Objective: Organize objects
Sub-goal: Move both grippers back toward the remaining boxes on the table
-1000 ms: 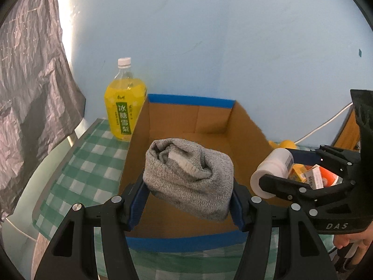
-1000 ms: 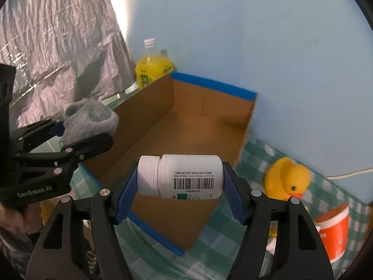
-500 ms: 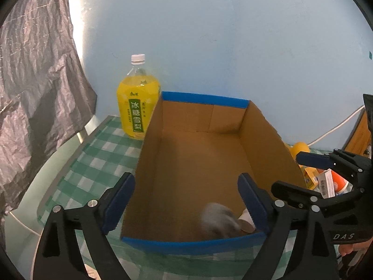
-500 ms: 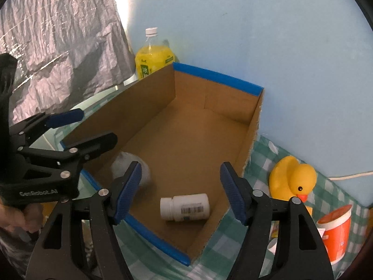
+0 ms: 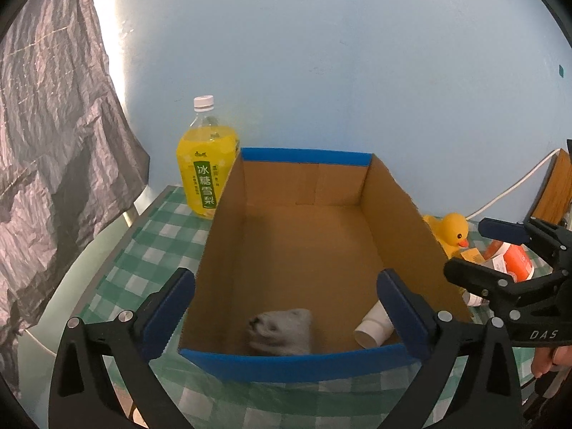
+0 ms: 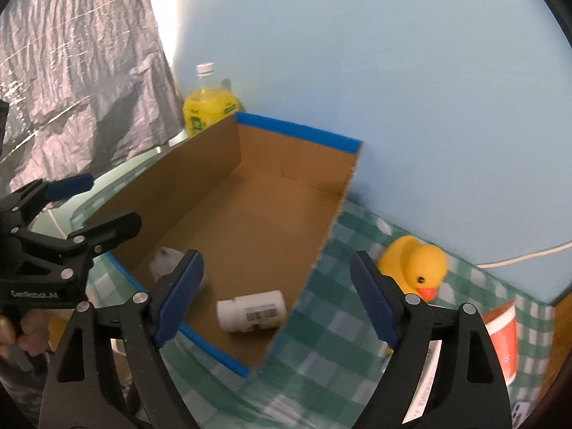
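A cardboard box (image 5: 311,164) (image 6: 200,164) with blue-taped rims stands on the checked cloth. On its floor near the front wall lie a grey rolled sock (image 5: 282,330) (image 6: 164,261) and a white pill bottle (image 5: 373,329) (image 6: 252,311) on its side. My left gripper (image 5: 286,307) (image 6: 96,200) hovers over the box's front edge, its jaws opening wide with nothing between them. My right gripper (image 6: 277,293) (image 5: 475,250) hangs above the box's right front corner, its jaws opening too, empty.
A yellow drink bottle (image 5: 207,164) (image 6: 209,107) stands left of the box by the blue wall. Right of the box sit a yellow rubber duck (image 6: 414,264) (image 5: 448,232) and an orange tub (image 6: 500,336). A grey crinkled sheet (image 5: 53,143) hangs at left. A white cable (image 6: 518,259) runs along the wall.
Both grippers let go: the sock and the pill bottle dropped into the box and lie on its floor. Both pairs of jaws have spread wider.
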Demonstrator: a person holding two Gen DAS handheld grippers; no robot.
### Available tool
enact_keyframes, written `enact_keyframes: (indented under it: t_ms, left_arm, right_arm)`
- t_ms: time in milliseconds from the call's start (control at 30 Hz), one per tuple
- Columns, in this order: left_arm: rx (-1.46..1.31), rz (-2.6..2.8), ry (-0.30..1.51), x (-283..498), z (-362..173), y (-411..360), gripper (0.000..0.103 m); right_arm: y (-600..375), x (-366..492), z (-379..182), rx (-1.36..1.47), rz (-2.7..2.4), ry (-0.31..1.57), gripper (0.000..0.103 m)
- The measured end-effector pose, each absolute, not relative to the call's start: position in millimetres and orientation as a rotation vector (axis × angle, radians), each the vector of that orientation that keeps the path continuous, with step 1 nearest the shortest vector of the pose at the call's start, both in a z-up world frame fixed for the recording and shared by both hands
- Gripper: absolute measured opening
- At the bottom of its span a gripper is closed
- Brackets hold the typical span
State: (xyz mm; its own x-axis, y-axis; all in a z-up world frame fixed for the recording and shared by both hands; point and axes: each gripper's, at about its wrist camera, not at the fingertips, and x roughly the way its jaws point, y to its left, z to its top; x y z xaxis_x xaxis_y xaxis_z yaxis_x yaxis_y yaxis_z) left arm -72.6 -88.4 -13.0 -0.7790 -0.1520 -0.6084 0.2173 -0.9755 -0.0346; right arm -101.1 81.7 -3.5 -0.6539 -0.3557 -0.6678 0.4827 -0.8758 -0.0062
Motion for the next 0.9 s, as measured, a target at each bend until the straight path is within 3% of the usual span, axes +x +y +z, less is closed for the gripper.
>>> enact_keyframes:
  t_ms: [900]
  left_arm:
    - [0.997,-2.973,0.027,-71.7,-7.6,14.0,0.102]
  right_arm:
    - [209.5,-66.9,-9.5,1.016,-2.689,0.142,0.085]
